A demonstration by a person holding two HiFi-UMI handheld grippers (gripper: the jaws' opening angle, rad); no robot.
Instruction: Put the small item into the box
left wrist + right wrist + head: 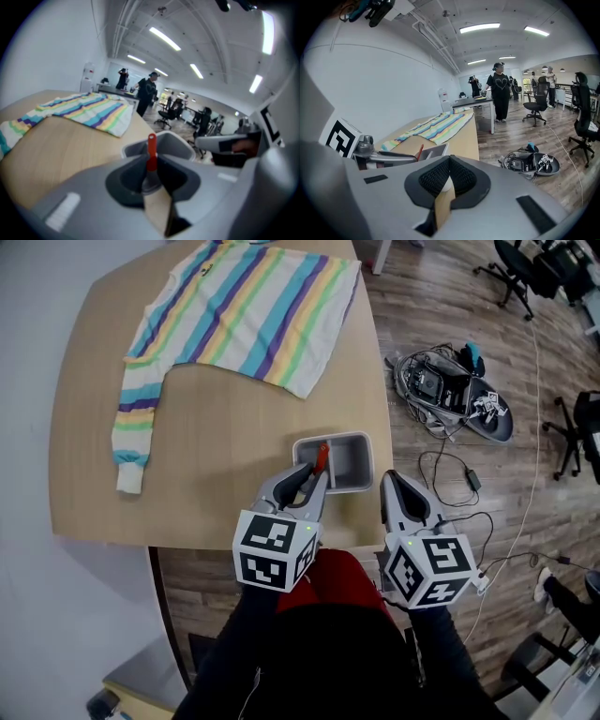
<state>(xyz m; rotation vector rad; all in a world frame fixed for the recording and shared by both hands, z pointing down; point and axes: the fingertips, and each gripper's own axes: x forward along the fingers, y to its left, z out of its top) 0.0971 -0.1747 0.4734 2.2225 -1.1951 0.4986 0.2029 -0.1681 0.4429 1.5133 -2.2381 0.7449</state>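
A small red stick-like item (322, 457) is pinched in my left gripper (317, 472), which is shut on it. In the left gripper view the red item (151, 152) stands up from between the jaws, just in front of the grey box (180, 140). The grey open box (366, 439) sits near the table's front right corner, and the item hangs over its left rim. My right gripper (389, 479) is shut with nothing in it, just right of the box past the table edge. From the right gripper view the box (436, 151) and the item (420, 151) lie to the left.
A striped long-sleeved shirt (234, 306) lies spread over the far half of the wooden table (206, 446). On the floor to the right are a tangle of cables and gear (450, 390) and office chairs (520, 268). People stand far back in the room (500, 91).
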